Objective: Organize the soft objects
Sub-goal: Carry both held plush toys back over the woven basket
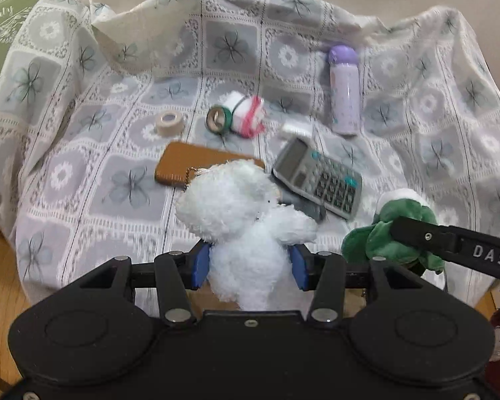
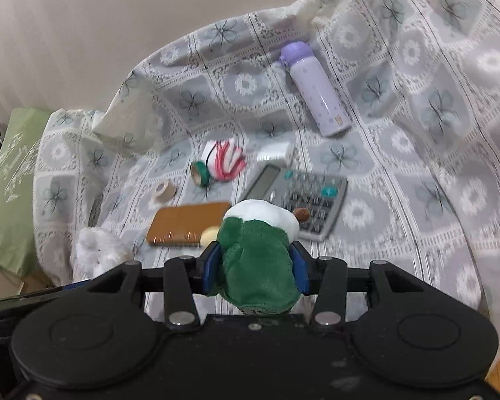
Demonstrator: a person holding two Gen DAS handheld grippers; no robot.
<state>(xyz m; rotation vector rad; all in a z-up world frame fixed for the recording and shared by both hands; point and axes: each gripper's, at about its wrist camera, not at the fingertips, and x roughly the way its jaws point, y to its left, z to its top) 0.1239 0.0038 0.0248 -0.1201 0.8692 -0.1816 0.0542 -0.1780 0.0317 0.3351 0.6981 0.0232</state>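
Note:
My left gripper (image 1: pixel 250 263) is shut on a fluffy white plush bear (image 1: pixel 246 213), held above the near edge of the cloth-covered table. My right gripper (image 2: pixel 255 268) is shut on a green and white plush toy (image 2: pixel 256 253). That green toy also shows in the left wrist view (image 1: pixel 386 230), just right of the bear. The bear shows at the lower left of the right wrist view (image 2: pixel 96 250). A white and red rolled cloth (image 1: pixel 248 116) lies further back on the table.
On the floral tablecloth (image 1: pixel 83 180) lie a brown notebook (image 1: pixel 186 163), a grey calculator (image 1: pixel 320 180), a purple bottle (image 1: pixel 345 90), a beige tape roll (image 1: pixel 169 122), a green tape roll (image 1: pixel 219 119) and a small white box (image 1: pixel 296 129). A green cushion (image 1: pixel 0 33) sits left.

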